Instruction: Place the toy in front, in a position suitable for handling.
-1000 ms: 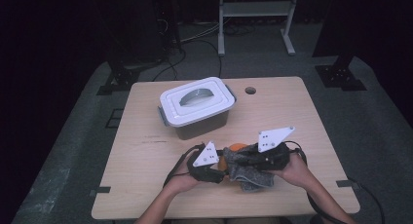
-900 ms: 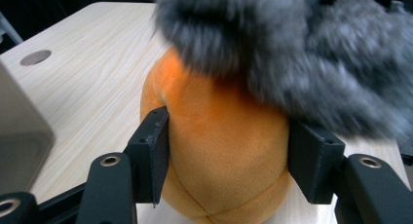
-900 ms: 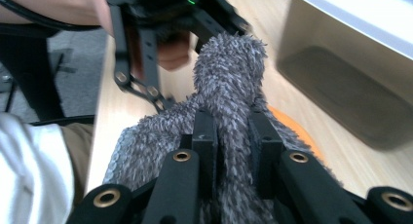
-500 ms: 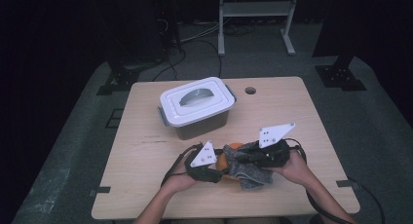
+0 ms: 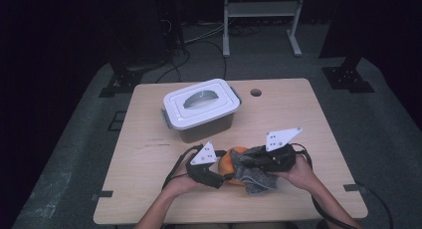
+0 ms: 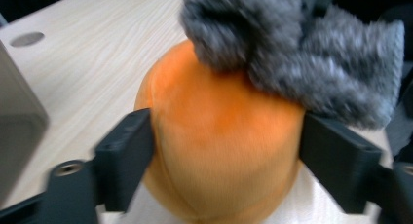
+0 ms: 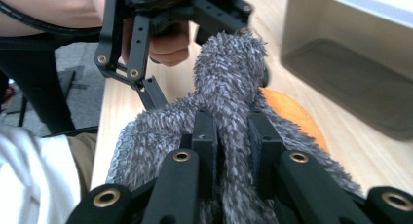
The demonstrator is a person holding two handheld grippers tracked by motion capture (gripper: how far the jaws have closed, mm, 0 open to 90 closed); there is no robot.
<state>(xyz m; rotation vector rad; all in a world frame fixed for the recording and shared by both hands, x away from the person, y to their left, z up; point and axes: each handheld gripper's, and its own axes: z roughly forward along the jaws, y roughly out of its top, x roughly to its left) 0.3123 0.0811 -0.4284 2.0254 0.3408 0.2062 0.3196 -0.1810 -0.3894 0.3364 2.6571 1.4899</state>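
An orange plush ball [image 5: 229,162] lies near the table's front edge with a grey fuzzy cloth [image 5: 253,178] draped over its right side. My left gripper [image 5: 228,176] comes in from the left. In the left gripper view its jaws [image 6: 226,165] lie against both sides of the orange ball [image 6: 219,121]. They have just been opening, with the ball still between them and the grey cloth [image 6: 292,63] on top. My right gripper [image 7: 233,121] is shut on a bunched fold of the grey cloth [image 7: 229,73], and comes in from the right [image 5: 255,162].
A grey bin with a white latched lid [image 5: 201,109] stands behind the hands, left of centre. The wooden table [image 5: 308,119] has a round hole [image 5: 256,92] at its far edge. Cables trail from both grippers toward the front edge.
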